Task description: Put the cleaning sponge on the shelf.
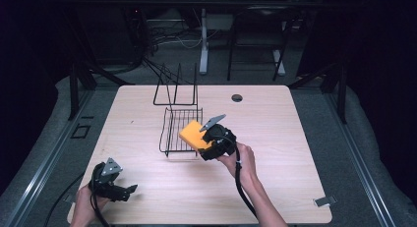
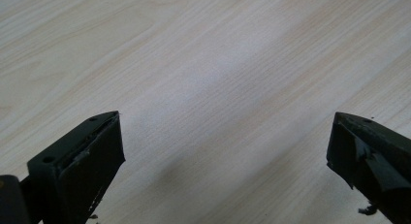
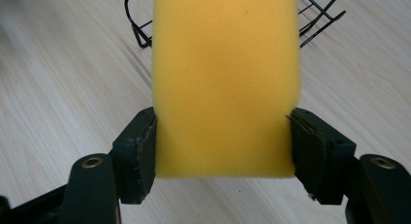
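I held the yellow sponge [image 3: 225, 83] clamped across its width in the right tongs [image 3: 224, 146], both pads pressed against its side faces. In the high view the sponge [image 1: 195, 134] sat at the right edge of the black wire rack [image 1: 178, 131], over its near right corner; whether it touched the wire I could not tell. The rack lay near the centre of the worktop [image 1: 275, 187]. The left tongs [image 1: 129, 190] rested spread wide and empty at the near left corner, above bare wood.
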Demonstrator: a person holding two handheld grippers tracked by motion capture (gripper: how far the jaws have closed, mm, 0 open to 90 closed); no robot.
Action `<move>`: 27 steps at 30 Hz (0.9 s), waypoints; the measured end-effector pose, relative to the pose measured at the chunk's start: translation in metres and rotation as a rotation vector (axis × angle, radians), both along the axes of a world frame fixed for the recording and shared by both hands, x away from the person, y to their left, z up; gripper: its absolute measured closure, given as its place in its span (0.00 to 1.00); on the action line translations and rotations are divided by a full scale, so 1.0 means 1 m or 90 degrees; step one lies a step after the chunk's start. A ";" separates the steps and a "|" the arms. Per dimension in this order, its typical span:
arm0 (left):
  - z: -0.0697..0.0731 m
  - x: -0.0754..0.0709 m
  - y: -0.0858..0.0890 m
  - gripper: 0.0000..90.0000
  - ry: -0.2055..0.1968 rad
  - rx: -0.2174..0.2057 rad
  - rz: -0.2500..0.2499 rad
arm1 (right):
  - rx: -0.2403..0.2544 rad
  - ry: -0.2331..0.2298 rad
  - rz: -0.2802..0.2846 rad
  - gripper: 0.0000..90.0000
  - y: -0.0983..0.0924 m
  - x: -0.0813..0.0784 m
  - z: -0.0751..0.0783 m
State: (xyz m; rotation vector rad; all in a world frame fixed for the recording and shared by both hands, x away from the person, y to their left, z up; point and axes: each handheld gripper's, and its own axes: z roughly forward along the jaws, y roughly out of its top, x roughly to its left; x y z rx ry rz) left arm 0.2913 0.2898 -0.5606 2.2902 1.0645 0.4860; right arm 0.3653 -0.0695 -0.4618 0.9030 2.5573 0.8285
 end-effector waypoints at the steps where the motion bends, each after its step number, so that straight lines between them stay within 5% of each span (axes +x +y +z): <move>1: 0.000 0.000 0.000 0.00 0.001 -0.002 0.001 | 0.000 0.001 0.002 0.36 0.001 0.000 -0.001; 27: -0.001 0.000 -0.001 0.00 0.002 -0.003 -0.001 | 0.019 -0.025 0.001 0.36 0.032 0.014 -0.015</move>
